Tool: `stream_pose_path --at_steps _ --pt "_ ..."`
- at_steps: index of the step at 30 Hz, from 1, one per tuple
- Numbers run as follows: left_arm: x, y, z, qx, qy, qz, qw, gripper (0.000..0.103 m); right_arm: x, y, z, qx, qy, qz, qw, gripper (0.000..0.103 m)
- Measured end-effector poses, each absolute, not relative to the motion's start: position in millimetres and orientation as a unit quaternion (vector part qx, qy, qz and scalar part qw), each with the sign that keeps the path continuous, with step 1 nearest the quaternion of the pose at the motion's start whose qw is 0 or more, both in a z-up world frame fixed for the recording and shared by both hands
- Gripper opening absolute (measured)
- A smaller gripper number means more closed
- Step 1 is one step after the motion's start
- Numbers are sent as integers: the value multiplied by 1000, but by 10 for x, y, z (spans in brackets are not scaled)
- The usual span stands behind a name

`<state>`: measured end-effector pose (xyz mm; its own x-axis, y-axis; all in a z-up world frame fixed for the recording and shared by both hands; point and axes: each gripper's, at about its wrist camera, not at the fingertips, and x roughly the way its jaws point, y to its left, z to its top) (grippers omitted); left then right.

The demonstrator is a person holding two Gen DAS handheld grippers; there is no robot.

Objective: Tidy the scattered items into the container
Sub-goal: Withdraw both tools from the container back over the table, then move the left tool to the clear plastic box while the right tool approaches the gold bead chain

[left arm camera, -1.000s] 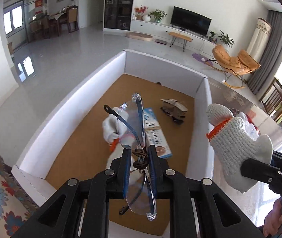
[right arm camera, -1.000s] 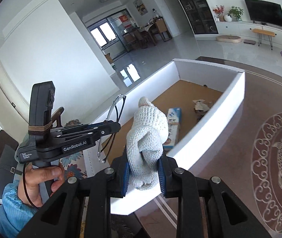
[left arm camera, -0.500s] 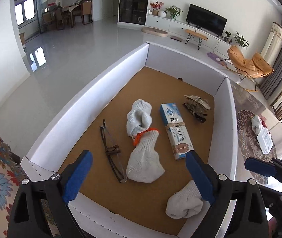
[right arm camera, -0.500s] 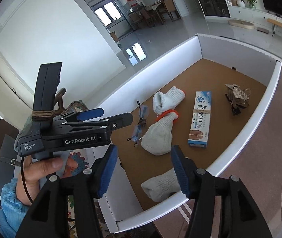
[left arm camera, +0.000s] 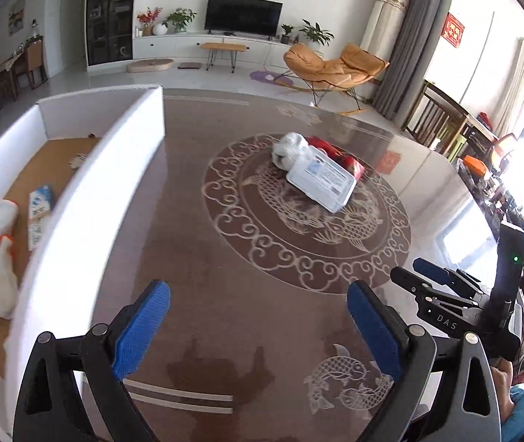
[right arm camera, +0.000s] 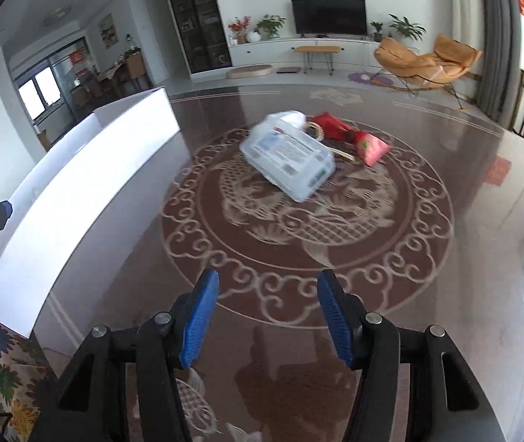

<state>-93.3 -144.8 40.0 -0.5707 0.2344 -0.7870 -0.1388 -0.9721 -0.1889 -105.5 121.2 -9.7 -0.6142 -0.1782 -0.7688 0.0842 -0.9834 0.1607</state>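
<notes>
My left gripper (left arm camera: pixel 258 328) hangs open over the brown table, nothing between its blue pads. My right gripper (right arm camera: pixel 267 316) is open too; its jaws have just opened and hold nothing. Ahead on the table's koi pattern lies a clear plastic box (left arm camera: pixel 321 180) with a label, with a white cloth (left arm camera: pixel 289 149) and a red pouch (left arm camera: pixel 352 165) behind it. The same plastic box (right arm camera: pixel 287 154) and red pouch (right arm camera: pixel 369 143) appear in the right wrist view. The white container (left arm camera: pixel 96 169) stands at the left, with white gloves (left arm camera: pixel 0 280), a toothpaste box (left arm camera: pixel 41 213) and glasses inside.
The container's wall (right arm camera: pixel 77 191) runs along the left of the table. A floral cushion (right arm camera: pixel 7 368) lies below its near corner. A person's hand holds the right gripper at the right edge of the left wrist view. Chairs and cluttered shelves stand beyond the table's right edge.
The left gripper let go of the glasses and the right one let go of the glove; both lie in the container. Both grippers then swung right, from over the container to over the table.
</notes>
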Motion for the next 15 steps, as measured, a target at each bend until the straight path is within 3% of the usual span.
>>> stream_pose_path --at_steps 7,15 --pt "-1073 -545 -156 -493 -25 863 105 98 -721 2155 -227 419 -93 -903 -14 57" --pt "-1126 -285 -306 -503 -20 860 90 98 -760 2455 -374 418 -134 -898 -24 57"
